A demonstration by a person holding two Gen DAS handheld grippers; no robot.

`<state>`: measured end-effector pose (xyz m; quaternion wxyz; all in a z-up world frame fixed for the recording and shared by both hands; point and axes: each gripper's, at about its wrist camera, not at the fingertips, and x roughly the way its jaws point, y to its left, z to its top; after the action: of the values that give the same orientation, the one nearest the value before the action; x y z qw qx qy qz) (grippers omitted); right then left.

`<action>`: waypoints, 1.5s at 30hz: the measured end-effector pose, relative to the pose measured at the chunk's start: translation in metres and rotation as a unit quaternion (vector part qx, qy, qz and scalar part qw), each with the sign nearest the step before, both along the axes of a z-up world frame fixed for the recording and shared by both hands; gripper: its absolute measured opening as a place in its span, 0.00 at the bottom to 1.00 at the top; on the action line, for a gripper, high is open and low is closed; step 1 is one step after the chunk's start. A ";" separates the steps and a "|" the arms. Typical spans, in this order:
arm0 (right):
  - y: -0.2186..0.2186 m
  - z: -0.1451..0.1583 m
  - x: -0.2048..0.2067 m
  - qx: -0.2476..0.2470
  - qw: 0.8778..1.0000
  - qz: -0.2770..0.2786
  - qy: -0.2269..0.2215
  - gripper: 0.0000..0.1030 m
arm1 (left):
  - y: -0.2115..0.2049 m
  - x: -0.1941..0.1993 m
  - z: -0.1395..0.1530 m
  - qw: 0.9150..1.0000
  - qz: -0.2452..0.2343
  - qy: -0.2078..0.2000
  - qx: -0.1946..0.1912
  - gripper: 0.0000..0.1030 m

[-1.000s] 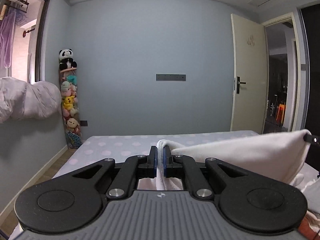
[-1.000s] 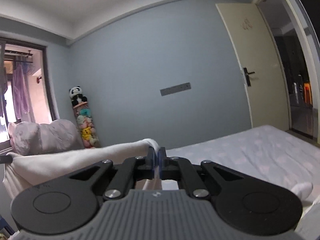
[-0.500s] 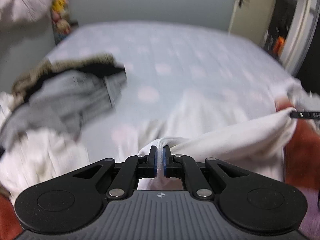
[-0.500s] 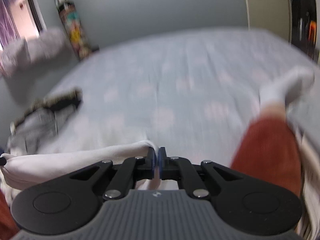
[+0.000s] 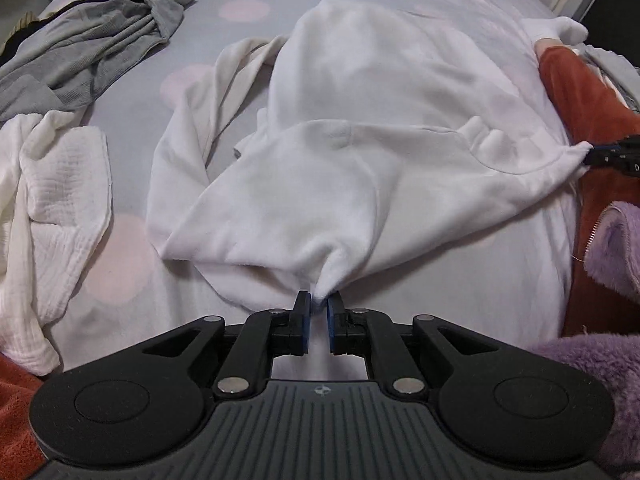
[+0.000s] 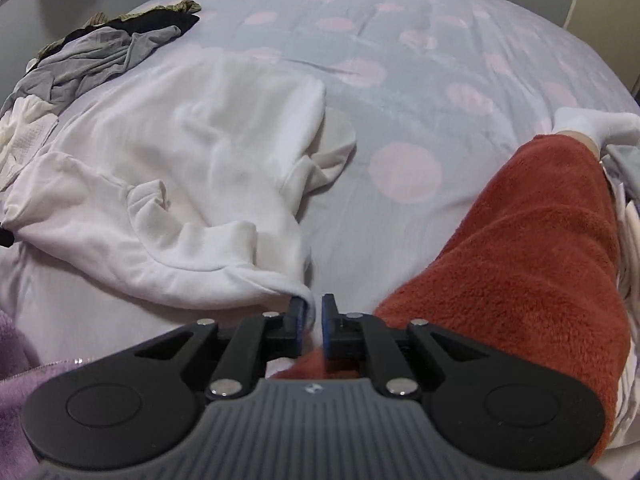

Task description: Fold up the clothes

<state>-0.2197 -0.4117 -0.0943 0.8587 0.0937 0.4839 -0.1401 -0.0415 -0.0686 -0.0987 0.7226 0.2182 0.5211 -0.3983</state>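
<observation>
A white hooded sweatshirt (image 5: 360, 152) lies spread on the bed, hood toward the far side; it also shows in the right wrist view (image 6: 168, 184). My left gripper (image 5: 319, 306) has its jaws slightly apart, with a pinch of the sweatshirt's near edge between the tips. My right gripper (image 6: 311, 307) has its jaws slightly apart at the sweatshirt's other near corner, the cloth touching its left finger. The right gripper also shows at the right edge of the left wrist view (image 5: 612, 155), still at that corner.
The bed (image 6: 420, 80) has a pale sheet with pink dots. A grey garment pile (image 5: 80, 48) and a white waffle cloth (image 5: 52, 184) lie at left. A person's red-trousered leg (image 6: 520, 248) with a white sock lies at right. Purple fleece (image 5: 616, 248) is nearby.
Both grippers swung down from holding the sweatshirt up in the air and laid it flat on the bed. Both sets of jaws have opened a little.
</observation>
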 end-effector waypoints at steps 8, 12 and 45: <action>0.003 0.024 -0.009 -0.025 0.999 0.018 -0.013 0.39 | 0.000 0.010 0.044 0.996 -0.028 -0.016 -0.082 0.29; 0.003 0.030 -0.006 -0.025 0.998 0.051 0.004 0.42 | -0.023 0.020 0.053 0.992 -0.066 -0.065 -0.086 0.34; 0.039 0.015 0.004 -0.030 0.960 0.274 0.054 0.47 | -0.070 0.009 0.010 0.957 -0.235 -0.170 0.018 0.02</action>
<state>-0.2155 -0.3723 -0.0795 0.8391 -0.0757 0.5325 0.0816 -0.0321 -0.1388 -0.0884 0.6825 0.4120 0.3310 -0.5048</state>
